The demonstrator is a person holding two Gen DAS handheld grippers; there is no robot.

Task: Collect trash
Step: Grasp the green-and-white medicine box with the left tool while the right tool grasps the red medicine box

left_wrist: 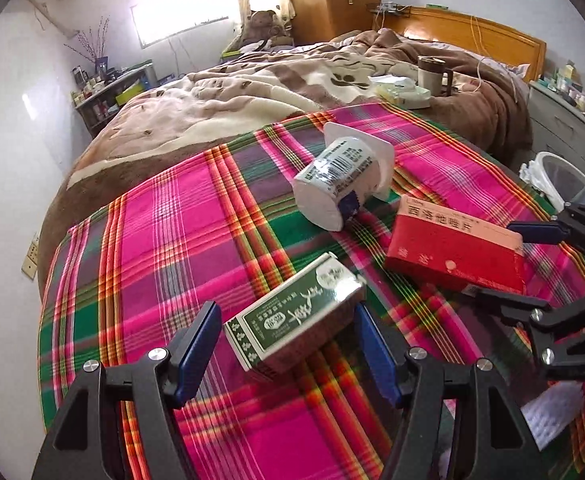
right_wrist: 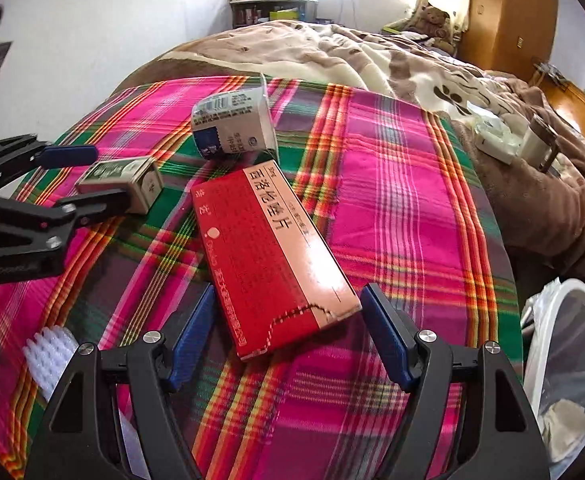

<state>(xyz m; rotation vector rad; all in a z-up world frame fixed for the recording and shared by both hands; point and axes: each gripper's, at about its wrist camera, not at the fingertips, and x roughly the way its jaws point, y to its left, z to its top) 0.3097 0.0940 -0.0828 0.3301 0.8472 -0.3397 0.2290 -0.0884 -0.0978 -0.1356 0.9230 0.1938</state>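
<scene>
A green and white carton lies on the plaid cloth, its near end between the fingers of my open left gripper, apart from both pads. A red medicine box lies with its near end between the fingers of my open right gripper. It also shows in the left wrist view. A white yogurt cup lies on its side beyond both; it also shows in the right wrist view. The left gripper and green carton show at left.
A white bin with a bag liner stands off the cloth's right edge. A white brush lies at lower left. A mug and tissue pack sit on the brown blanket beyond.
</scene>
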